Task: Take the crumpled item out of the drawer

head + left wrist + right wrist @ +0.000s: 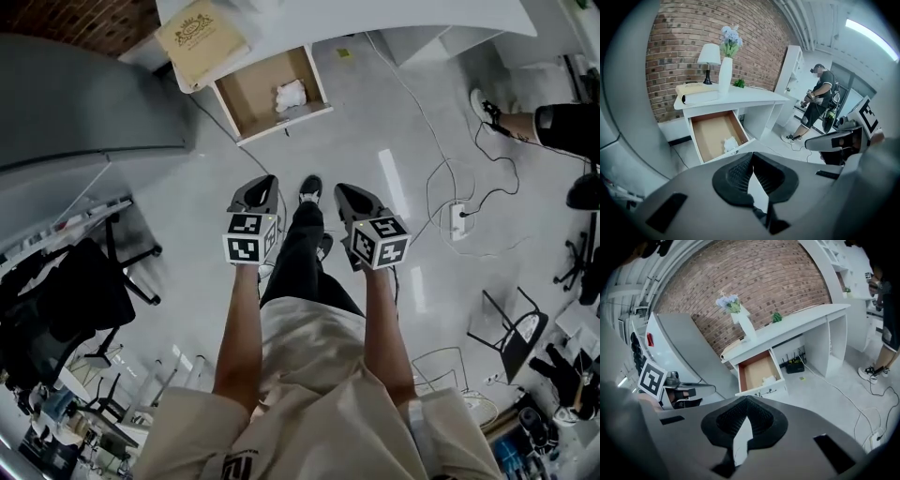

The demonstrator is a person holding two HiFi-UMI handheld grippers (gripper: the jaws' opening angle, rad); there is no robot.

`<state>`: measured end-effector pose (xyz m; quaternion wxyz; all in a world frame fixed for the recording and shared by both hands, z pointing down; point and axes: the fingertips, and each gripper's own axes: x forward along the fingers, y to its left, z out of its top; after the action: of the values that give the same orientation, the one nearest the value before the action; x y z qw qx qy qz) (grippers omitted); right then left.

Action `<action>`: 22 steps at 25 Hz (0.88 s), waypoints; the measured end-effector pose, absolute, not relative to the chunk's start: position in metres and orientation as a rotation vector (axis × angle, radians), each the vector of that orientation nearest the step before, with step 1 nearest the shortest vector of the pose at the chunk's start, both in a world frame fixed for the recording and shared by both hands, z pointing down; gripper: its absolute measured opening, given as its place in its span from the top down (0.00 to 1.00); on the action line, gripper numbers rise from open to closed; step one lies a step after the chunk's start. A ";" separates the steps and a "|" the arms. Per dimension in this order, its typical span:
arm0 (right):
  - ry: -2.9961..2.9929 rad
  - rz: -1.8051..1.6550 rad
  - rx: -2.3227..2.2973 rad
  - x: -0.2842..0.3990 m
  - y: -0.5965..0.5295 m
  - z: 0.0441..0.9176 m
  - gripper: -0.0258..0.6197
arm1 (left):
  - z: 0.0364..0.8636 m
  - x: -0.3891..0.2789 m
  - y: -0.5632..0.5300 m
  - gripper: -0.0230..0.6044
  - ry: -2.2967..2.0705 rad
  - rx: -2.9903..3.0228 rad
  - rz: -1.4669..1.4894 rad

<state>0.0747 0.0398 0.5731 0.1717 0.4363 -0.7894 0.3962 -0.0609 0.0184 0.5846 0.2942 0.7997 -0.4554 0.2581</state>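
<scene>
Grey floor, open drawer [285, 123] well ahead. Crumpled item [291, 94], probably paper, lies ahead-left, nearer left gripper [263, 184]. It and right gripper [345, 192] are clenched, empty.

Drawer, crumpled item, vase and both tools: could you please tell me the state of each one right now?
Drawer: open.
Crumpled item: lying in the drawer, not gripped.
Left tool: shut, empty, away from the drawer.
Right tool: shut, empty, away from the drawer.
Vase: upright on the desk, holding flowers.
</scene>
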 end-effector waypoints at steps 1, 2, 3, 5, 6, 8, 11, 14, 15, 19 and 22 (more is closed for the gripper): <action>-2.233 1.127 1.233 0.071 0.031 0.577 0.92 | 0.589 -0.062 0.009 0.94 -1.206 2.131 0.693; -2.227 1.129 1.229 0.067 0.022 0.581 0.92 | 0.592 -0.063 -0.001 0.94 -1.200 2.133 0.701; -2.223 1.129 1.225 0.062 0.012 0.584 0.92 | 0.596 -0.064 -0.010 0.94 -1.193 2.137 0.709; -2.217 1.114 1.214 0.055 -0.007 0.589 0.92 | 0.602 -0.064 -0.030 0.94 -1.174 2.147 0.723; -2.214 1.098 1.210 0.053 -0.016 0.591 0.92 | 0.606 -0.063 -0.040 0.94 -1.163 2.156 0.729; -2.202 1.056 1.214 0.053 -0.033 0.594 0.92 | 0.613 -0.064 -0.060 0.94 -1.140 2.175 0.749; -2.167 1.020 1.244 0.061 -0.047 0.602 0.92 | 0.626 -0.064 -0.084 0.94 -1.113 2.191 0.786; -2.139 1.007 1.261 0.072 -0.056 0.613 0.92 | 0.639 -0.056 -0.107 0.94 -1.086 2.204 0.810; -2.133 1.006 1.267 0.074 -0.059 0.616 0.92 | 0.643 -0.053 -0.114 0.94 -1.079 2.209 0.818; -2.119 1.018 1.289 0.080 -0.069 0.627 0.92 | 0.660 -0.046 -0.137 0.94 -1.050 2.229 0.872; -2.111 1.026 1.282 0.083 -0.075 0.638 0.92 | 0.673 -0.039 -0.148 0.94 -1.004 2.232 0.899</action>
<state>0.0835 -0.0753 0.6376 0.2315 0.4664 -0.7679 0.3731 -0.0389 -0.1478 0.6729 0.2640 0.8257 -0.3714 0.3327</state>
